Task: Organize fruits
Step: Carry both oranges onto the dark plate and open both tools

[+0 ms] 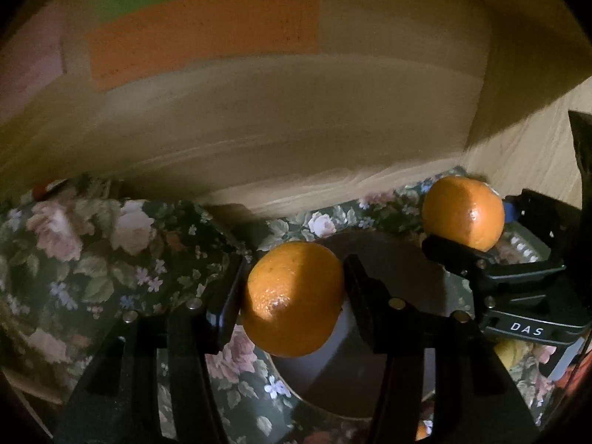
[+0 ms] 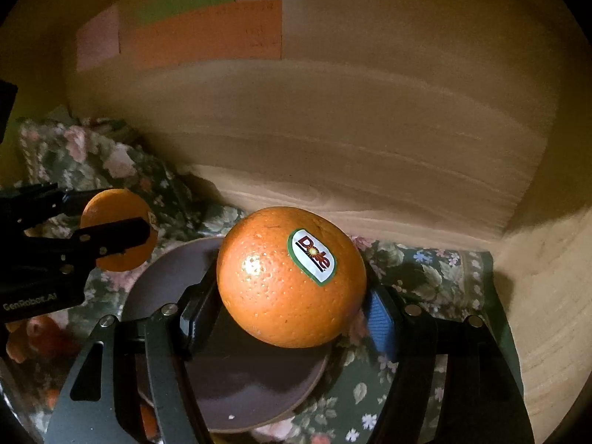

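My left gripper (image 1: 294, 292) is shut on an orange (image 1: 294, 298) and holds it above a dark round plate (image 1: 407, 277) on a floral cloth. My right gripper (image 2: 288, 303) is shut on a second orange with a Dole sticker (image 2: 290, 277), also above the plate (image 2: 240, 381). In the left wrist view the right gripper (image 1: 477, 236) and its orange (image 1: 462, 212) show at the right. In the right wrist view the left gripper (image 2: 122, 222) and its orange (image 2: 118, 229) show at the left.
A wooden wall (image 1: 296, 129) with orange and green paper labels (image 1: 203, 33) stands close behind. The floral cloth (image 1: 92, 251) covers the surface. More orange fruit (image 2: 37, 336) lies at the lower left in the right wrist view. A wooden side panel (image 2: 547, 314) closes the right.
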A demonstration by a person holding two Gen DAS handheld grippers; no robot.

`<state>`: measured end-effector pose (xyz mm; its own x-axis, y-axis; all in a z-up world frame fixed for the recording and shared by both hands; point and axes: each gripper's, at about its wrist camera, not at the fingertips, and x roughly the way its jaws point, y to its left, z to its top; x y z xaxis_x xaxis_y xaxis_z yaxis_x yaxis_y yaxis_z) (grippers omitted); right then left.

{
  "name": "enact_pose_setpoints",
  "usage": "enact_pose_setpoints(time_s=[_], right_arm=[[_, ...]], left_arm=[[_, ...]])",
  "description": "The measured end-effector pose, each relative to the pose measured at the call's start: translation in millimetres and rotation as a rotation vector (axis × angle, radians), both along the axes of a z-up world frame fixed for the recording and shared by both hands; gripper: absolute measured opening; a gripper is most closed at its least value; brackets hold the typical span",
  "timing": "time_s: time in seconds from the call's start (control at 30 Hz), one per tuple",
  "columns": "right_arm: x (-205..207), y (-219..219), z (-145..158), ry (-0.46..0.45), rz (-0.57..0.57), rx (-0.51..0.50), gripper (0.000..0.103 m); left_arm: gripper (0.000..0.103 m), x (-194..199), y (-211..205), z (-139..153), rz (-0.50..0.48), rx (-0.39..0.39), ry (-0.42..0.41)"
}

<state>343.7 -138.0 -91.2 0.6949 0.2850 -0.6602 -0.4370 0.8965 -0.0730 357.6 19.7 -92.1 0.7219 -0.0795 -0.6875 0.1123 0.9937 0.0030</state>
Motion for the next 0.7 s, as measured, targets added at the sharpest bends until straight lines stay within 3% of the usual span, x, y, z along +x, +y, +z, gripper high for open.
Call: enact_pose_setpoints(time_s=[0.33,0.5,0.7], right_arm=[[34,13,-34,0.114,0.057,-0.104,0.066],[49,12,-44,0.231,0.093,-0.087,0.066],[52,18,-48,0.263,0.114,-0.124,0.067]], left_arm=[[0.053,43,1,-28,-0.018,-0.024,0.134],[0.053,57,-5,-45,-0.031,-0.028,0.199],[0.054,61,-8,-47,-0.022,-0.021,0.200]])
